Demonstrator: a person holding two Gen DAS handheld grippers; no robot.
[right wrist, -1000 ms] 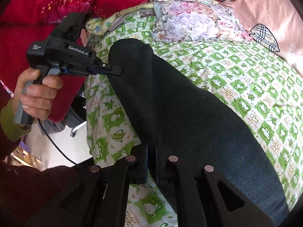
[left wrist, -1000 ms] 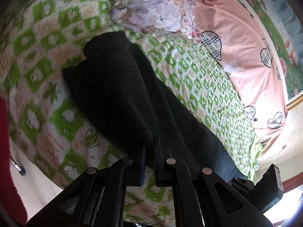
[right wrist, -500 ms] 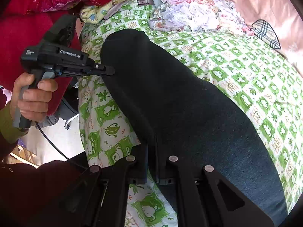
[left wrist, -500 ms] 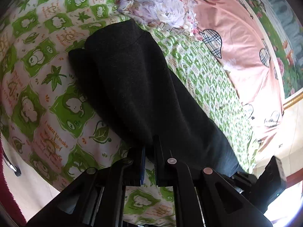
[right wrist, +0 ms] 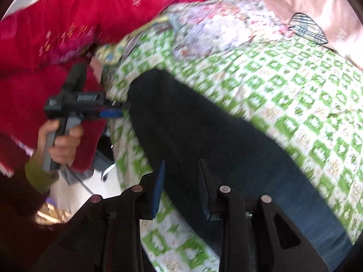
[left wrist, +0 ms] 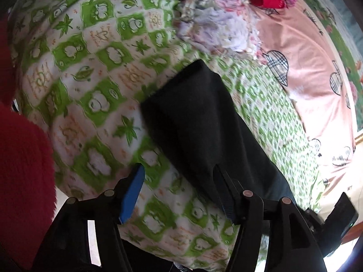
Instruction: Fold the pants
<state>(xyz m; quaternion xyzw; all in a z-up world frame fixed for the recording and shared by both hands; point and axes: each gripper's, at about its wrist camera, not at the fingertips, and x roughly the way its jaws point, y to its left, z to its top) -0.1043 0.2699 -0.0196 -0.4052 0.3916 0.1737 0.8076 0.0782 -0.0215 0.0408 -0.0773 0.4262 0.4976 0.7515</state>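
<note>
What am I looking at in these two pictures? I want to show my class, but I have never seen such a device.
There is no robot here. A person holds a two-finger gripper in each hand, and each gripper carries a wide-angle camera looking along its fingers. One picture is from the left gripper, the other from the right gripper; the right view also shows the left one from the side, in the person's hand. Dark pants lie on a green-and-white bedsheet, beside pink bedding and red fabric. Both grippers stand open, holding nothing.
</note>
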